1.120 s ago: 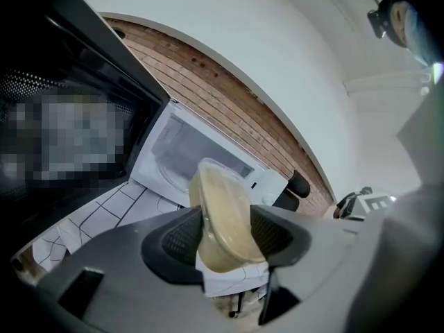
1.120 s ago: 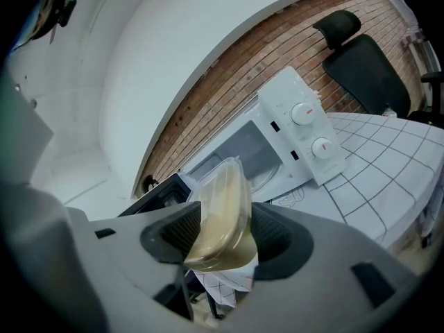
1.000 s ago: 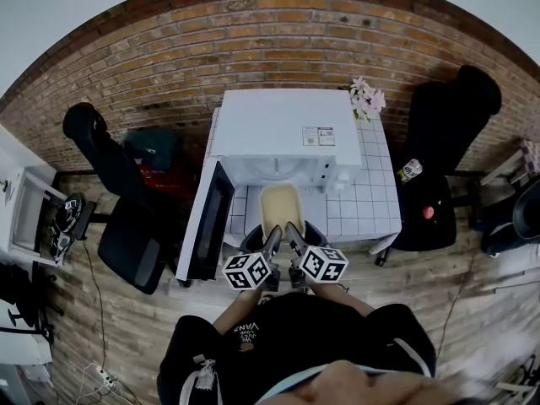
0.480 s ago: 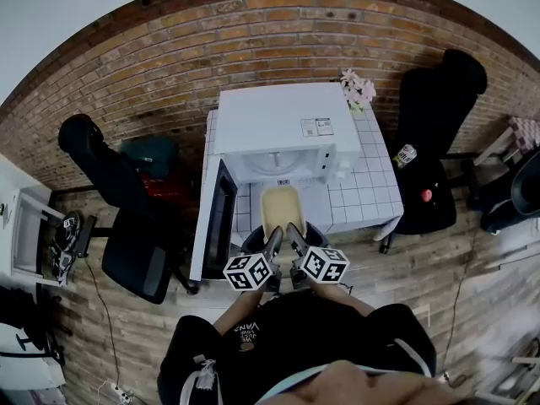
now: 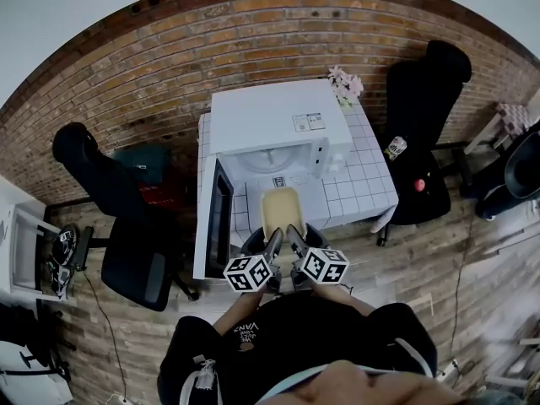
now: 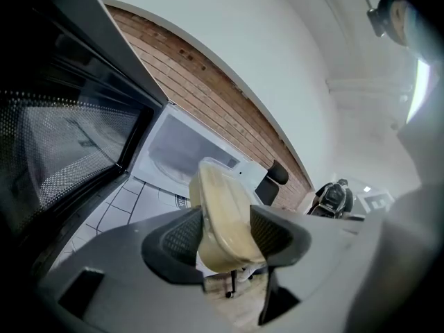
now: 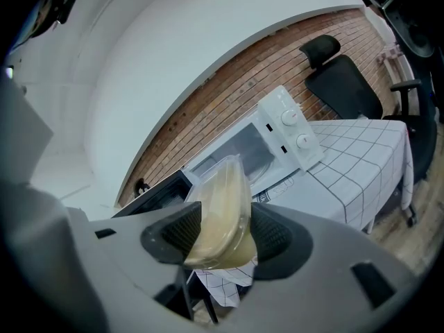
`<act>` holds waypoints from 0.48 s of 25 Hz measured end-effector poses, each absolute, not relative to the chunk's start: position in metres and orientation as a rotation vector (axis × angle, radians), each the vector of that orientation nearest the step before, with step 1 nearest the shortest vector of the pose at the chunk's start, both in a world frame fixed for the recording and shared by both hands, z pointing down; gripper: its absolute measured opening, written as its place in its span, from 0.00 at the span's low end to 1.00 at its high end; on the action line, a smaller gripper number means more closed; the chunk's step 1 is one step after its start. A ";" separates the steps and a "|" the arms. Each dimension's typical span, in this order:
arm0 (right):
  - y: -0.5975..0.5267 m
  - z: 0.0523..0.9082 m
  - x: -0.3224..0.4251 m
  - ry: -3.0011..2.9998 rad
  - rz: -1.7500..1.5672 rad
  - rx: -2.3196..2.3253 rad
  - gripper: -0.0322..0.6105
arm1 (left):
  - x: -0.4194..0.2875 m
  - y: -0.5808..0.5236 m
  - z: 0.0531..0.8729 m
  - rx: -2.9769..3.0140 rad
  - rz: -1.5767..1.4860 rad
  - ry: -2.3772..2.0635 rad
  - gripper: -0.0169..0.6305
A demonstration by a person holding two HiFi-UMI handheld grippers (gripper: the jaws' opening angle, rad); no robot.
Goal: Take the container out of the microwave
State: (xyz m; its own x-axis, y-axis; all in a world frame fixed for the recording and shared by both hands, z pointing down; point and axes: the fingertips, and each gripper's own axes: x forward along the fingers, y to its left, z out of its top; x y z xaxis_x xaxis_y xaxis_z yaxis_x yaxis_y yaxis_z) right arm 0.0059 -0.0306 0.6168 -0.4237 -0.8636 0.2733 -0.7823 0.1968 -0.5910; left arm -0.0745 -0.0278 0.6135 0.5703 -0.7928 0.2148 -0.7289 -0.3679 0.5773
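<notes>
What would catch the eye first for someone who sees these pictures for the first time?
First comes the pale yellow container, clamped at its near end by the left gripper and the right gripper, just outside the white microwave. Next come the microwave's door, swung open to the left, and the red brick wall behind the checked table.

- Red brick wall (image 5: 169,66) at the back, pale plain wall (image 5: 59,15) above it.
- Wood plank floor (image 5: 439,268).
- White checked surface (image 5: 371,175) against the bricks, pink flowers (image 5: 344,83) at its back corner.
- Black office chairs: one left (image 5: 135,256), one right (image 5: 430,91).
</notes>
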 end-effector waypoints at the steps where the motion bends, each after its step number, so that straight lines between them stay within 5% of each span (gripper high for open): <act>1: -0.029 0.617 0.006 2.334 -1.036 -1.618 0.39 | -0.074 -0.026 0.614 2.169 -0.128 -1.206 0.36; 12: -0.016 0.622 0.003 2.318 -1.046 -1.639 0.39 | -0.077 -0.017 0.617 2.173 -0.116 -1.190 0.36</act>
State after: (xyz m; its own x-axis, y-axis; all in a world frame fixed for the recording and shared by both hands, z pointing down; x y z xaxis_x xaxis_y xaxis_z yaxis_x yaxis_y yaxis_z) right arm 0.0031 -0.0161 0.6220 -0.4086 -0.8672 0.2847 -0.7872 0.1771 -0.5907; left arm -0.0772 -0.0166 0.6169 0.5840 -0.7811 0.2210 -0.7235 -0.3774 0.5780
